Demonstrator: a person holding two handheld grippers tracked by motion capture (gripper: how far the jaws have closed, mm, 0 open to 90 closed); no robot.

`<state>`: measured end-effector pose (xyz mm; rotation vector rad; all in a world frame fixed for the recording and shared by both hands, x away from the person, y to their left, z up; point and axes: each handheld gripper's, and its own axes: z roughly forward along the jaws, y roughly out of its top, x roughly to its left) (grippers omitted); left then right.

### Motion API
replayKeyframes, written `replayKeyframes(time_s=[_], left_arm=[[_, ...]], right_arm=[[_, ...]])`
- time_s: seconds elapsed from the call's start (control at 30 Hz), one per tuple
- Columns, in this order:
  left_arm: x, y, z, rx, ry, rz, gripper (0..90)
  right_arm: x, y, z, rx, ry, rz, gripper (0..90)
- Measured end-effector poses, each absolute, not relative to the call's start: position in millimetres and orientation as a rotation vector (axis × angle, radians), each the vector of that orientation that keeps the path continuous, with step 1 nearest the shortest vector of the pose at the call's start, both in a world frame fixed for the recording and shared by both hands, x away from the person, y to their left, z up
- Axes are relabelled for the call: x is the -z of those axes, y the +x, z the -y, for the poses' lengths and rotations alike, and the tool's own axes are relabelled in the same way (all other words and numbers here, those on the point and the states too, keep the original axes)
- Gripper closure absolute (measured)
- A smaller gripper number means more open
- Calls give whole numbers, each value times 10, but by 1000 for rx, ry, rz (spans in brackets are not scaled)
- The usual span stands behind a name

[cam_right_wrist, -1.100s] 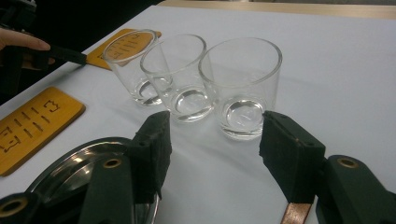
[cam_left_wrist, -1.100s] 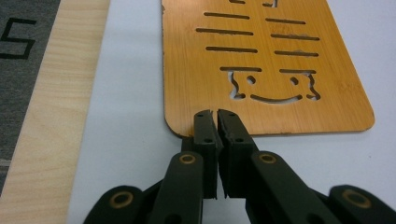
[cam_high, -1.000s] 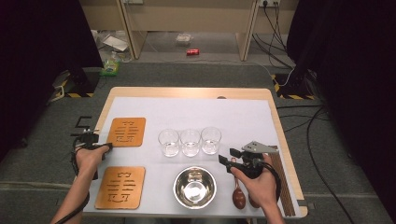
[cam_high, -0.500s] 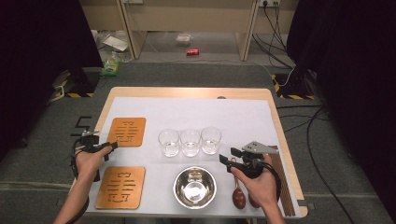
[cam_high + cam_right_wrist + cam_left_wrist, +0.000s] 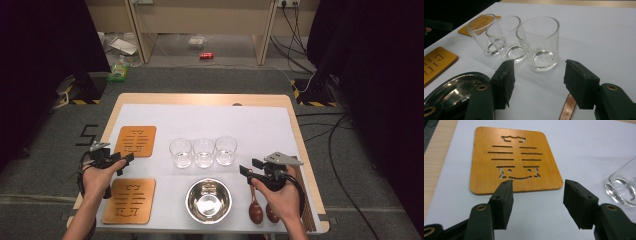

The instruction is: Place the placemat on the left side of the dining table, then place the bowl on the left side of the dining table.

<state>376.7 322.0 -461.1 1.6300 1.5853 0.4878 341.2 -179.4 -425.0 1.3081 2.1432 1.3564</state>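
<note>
At the left of the high view, the left gripper (image 5: 121, 163) hovers just below the far wooden coaster (image 5: 135, 141) lying flat on the white surface (image 5: 260, 125), its fingers (image 5: 503, 203) having just been opening, now wide and empty, while the right gripper (image 5: 248, 172), also wide and empty, faces three glasses (image 5: 203, 152).

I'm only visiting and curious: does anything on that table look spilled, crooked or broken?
Nothing stands out. Three empty glasses stand upright in a neat row, the two wooden coasters lie flat and square on the white mat, the metal bowl sits upright, and two wooden spoons lie side by side. No spill shows.
</note>
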Motion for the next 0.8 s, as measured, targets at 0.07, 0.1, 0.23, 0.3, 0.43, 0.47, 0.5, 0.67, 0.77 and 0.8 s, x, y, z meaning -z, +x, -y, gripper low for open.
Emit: replayKeyframes(time_s=[0.07,0.1,0.23,0.3,0.43,0.47,0.5,0.67,0.77,0.8], left_arm=[[4599,3752,-3200,-480,1631,-1577,405],[4593,3743,-3193,-481,1634,-1573,405],[4582,3708,-3173,-475,1638,-1559,407],[4583,3687,-3158,-472,1642,-1551,407],[4590,3658,-3146,-469,1642,-1548,408],[4592,3646,-3138,-464,1641,-1551,408],[4593,3636,-3132,-464,1645,-1550,408],[4556,3551,-3096,-452,1642,-1527,408],[4543,3490,-3069,-445,1652,-1511,409],[4540,3472,-3056,-433,1654,-1507,409]], right_arm=[[4244,3411,1809,-1356,1312,-2137,420],[4238,3411,1819,-1352,1305,-2134,420],[4215,3394,1831,-1356,1308,-2124,422],[4207,3393,1835,-1348,1309,-2123,423],[4205,3397,1844,-1330,1307,-2120,429],[4207,3397,1847,-1324,1305,-2120,433],[4210,3392,1850,-1321,1308,-2119,436],[4195,3389,1854,-1289,1305,-2132,470],[4194,3382,1864,-1284,1314,-2127,486],[4200,3382,1869,-1274,1316,-2131,491]])
